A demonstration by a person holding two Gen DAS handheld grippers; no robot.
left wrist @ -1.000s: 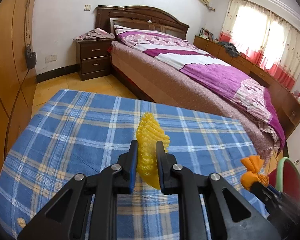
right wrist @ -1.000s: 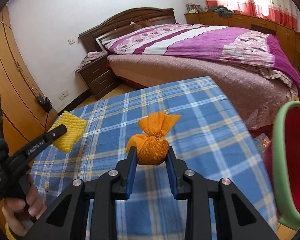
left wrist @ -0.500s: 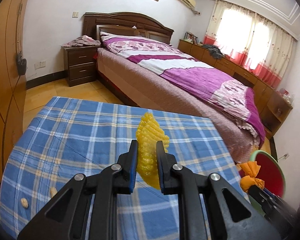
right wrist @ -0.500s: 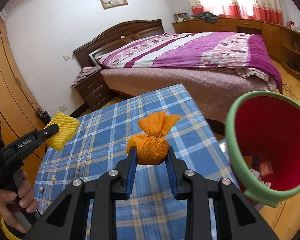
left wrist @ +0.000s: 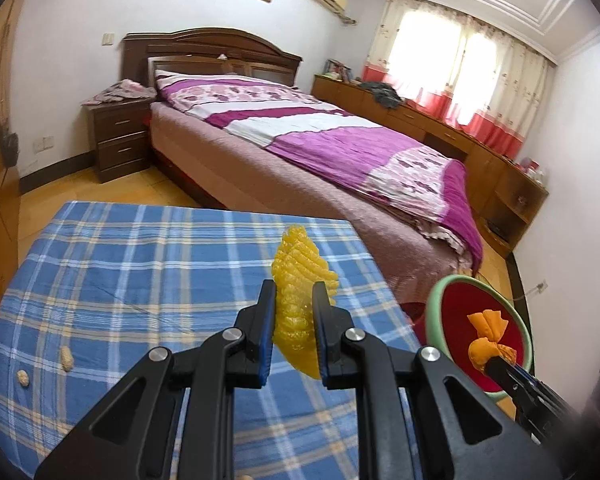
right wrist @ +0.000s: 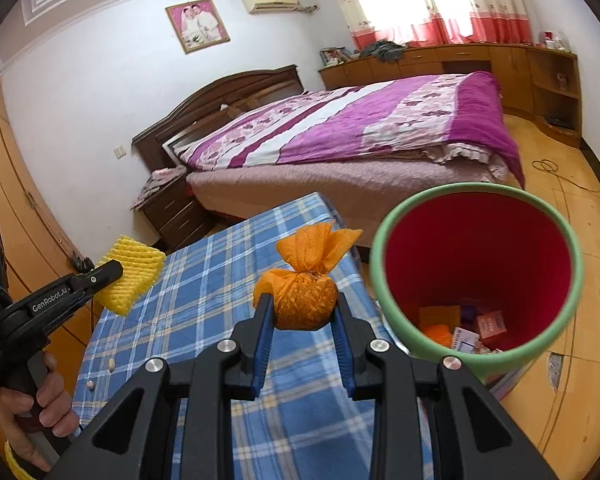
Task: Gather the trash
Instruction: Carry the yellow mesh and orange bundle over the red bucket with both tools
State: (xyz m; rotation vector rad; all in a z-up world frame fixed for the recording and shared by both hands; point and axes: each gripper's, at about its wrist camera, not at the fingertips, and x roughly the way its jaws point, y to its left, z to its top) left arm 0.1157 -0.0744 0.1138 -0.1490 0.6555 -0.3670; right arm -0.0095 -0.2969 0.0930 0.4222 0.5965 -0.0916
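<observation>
A bedroom, seen from two hand-held grippers above a table (left wrist: 148, 264) under a blue plaid cloth. Over the last second both grippers have swung right, off the middle of the table and toward a bin (right wrist: 476, 204) with a green rim and red inside, which stands on the floor just past the table's right edge. A second ago it was only a sliver at the frame's edge; now its mouth fills the right of the right-hand view, with scraps at the bottom. Both loads look nearly ready to drop.

The left gripper (left wrist: 293, 322) has its fingers narrow, pinching a yellow foam net (left wrist: 300, 280), ribbed and squashed flat. The right gripper (right wrist: 302, 312) has its fingers clamped on an orange bundle (right wrist: 302, 300), a crinkled paper ball twisted shut on top, held close beside the bin's rim. Two small peanuts (left wrist: 66, 359) remain near the table's left edge.
</observation>
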